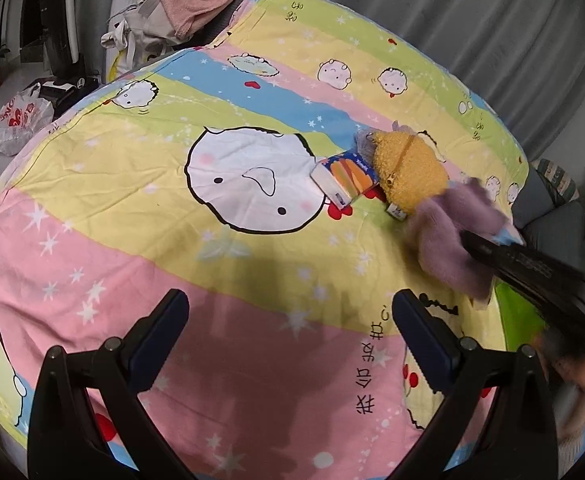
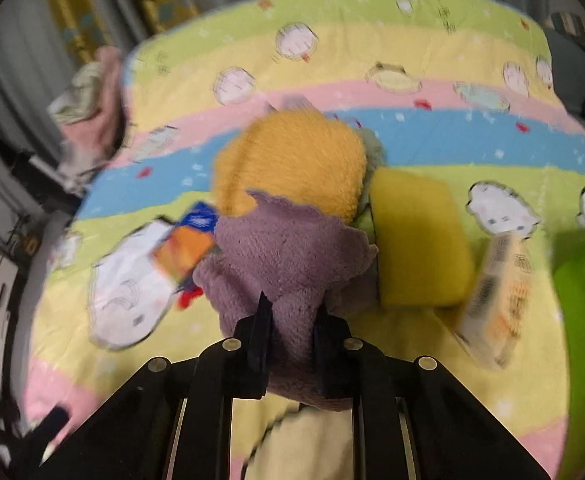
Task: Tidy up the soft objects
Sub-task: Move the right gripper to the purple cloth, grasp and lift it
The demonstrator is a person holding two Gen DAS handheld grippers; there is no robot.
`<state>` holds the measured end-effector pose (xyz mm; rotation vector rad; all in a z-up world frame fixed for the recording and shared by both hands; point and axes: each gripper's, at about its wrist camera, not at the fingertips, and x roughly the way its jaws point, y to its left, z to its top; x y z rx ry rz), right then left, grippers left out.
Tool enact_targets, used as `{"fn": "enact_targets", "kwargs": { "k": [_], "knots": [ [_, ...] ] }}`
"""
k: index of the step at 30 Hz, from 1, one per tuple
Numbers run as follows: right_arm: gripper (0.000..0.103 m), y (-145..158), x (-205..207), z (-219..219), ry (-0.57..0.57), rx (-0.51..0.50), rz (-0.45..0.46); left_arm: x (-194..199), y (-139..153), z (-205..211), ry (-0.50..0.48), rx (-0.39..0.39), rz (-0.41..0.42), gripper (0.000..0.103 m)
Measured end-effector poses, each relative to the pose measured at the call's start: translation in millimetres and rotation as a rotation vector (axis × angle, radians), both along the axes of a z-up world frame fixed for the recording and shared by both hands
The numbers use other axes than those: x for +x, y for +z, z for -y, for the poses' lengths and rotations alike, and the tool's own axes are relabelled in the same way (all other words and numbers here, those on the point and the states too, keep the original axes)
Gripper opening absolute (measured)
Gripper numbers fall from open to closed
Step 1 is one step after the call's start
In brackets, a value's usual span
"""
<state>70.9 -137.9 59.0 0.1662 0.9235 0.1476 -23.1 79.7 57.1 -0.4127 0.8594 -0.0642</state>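
- Left gripper (image 1: 288, 336) of mine hangs spread and empty over the bed quilt (image 1: 140, 216); from its camera, the purple plush (image 1: 448, 236) is held up at the right, touching the orange plush (image 1: 408, 176) beside a tissue pack (image 1: 342, 178).
- Right gripper (image 2: 292, 320) pinches only the purple plush's near edge; its camera is blurred. With so shallow a grip, I judge the plush could slip out or drag the orange plush along.

dim indoor light, soft shadows, fisheye-warped edges; right wrist view motion-blurred.
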Motion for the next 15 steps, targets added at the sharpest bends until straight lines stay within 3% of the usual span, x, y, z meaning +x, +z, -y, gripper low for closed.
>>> {"fn": "enact_targets", "kwargs": {
  "k": [3, 7, 10, 13, 15],
  "knots": [
    [0.018, 25, -36, 2, 0.062, 0.032, 0.040, -4, 4, 0, -0.011, -0.013, 0.016, 0.101],
    [0.018, 42, -77, 1, 0.146, 0.114, 0.023, -8, 5, 0, -0.007, 0.013, 0.020, 0.101],
    [0.018, 30, -93, -7, 0.220, 0.135, -0.031, -12, 4, 1, -0.014, 0.030, 0.020, 0.101],
    [0.018, 4, -93, -15, 0.237, 0.094, -0.102, -18, 1, 5, -0.035, 0.042, 0.021, 0.101],
    [0.025, -11, -89, -19, 0.231, 0.062, -0.176, -23, -2, 9, -0.065, 0.040, 0.016, 0.101]
  ]
}}
